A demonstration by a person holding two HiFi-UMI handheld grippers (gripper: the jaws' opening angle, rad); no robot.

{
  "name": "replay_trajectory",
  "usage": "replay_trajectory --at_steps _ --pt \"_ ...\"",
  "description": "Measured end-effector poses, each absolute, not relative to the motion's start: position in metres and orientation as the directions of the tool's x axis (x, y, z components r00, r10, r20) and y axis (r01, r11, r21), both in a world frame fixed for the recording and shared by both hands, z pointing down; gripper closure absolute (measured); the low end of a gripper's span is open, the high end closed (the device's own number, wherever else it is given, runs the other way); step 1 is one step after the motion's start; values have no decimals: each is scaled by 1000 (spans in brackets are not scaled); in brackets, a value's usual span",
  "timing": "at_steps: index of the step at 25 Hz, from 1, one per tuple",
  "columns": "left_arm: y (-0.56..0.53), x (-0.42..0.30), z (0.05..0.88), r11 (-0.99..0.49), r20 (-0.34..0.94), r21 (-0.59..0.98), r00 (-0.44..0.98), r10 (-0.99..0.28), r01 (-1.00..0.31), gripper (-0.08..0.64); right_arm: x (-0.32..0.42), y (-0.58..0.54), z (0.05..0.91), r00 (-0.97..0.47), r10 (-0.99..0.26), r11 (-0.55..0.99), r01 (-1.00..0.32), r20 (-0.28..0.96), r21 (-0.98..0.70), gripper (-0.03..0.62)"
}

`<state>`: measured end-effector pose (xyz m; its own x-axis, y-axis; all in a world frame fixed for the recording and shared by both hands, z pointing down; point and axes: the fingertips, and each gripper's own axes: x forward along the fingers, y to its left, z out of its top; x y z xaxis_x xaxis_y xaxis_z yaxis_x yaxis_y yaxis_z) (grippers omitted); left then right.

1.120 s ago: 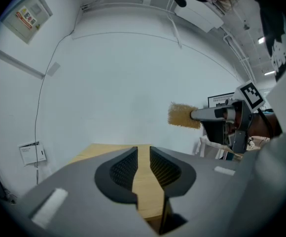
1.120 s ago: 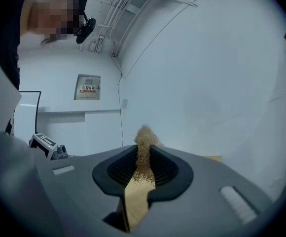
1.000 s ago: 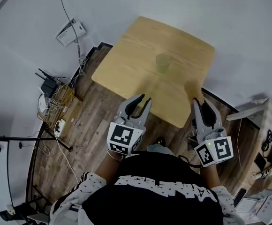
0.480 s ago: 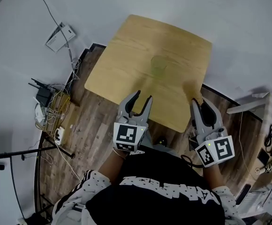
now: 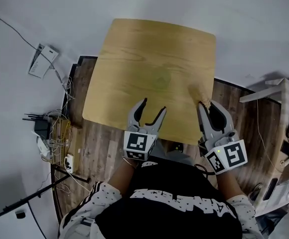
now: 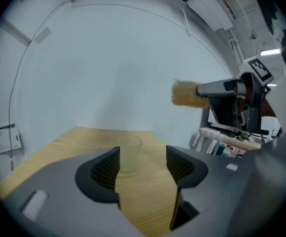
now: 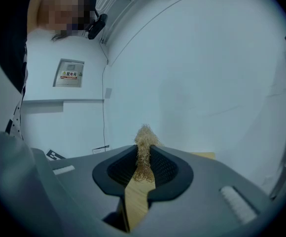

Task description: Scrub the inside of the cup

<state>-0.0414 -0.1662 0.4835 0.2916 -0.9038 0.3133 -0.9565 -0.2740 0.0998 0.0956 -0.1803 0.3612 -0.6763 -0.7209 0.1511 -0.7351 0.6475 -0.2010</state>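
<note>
while the cup (image 6: pixel 129 153) stands ahead | left tool (image 5: pixel 153 105) just opened wider, empty | right tool (image 5: pixel 207 104) clamps scrubber (image 7: pixel 143 154)

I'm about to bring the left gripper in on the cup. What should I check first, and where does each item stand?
1. Cup upright on the table: ok.
2. Left gripper jaws apart, having just been opening, with nothing between them; the cup stands ahead: ok.
3. Cup centred in the jaw gap: not ok, it sits toward the left jaw.
4. Right gripper shut on the scrubber: ok.
5. Scrubber held apart from the cup, off to its right: ok.
6. Cup empty inside: cannot tell.
</note>
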Motion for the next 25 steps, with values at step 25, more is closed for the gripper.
replay_trajectory --at_steps 25 --pt "-257 -39 567 -441 418 109 443 -793 -891 196 80 -200 381 -493 -827 474 -870 271 -137 506"
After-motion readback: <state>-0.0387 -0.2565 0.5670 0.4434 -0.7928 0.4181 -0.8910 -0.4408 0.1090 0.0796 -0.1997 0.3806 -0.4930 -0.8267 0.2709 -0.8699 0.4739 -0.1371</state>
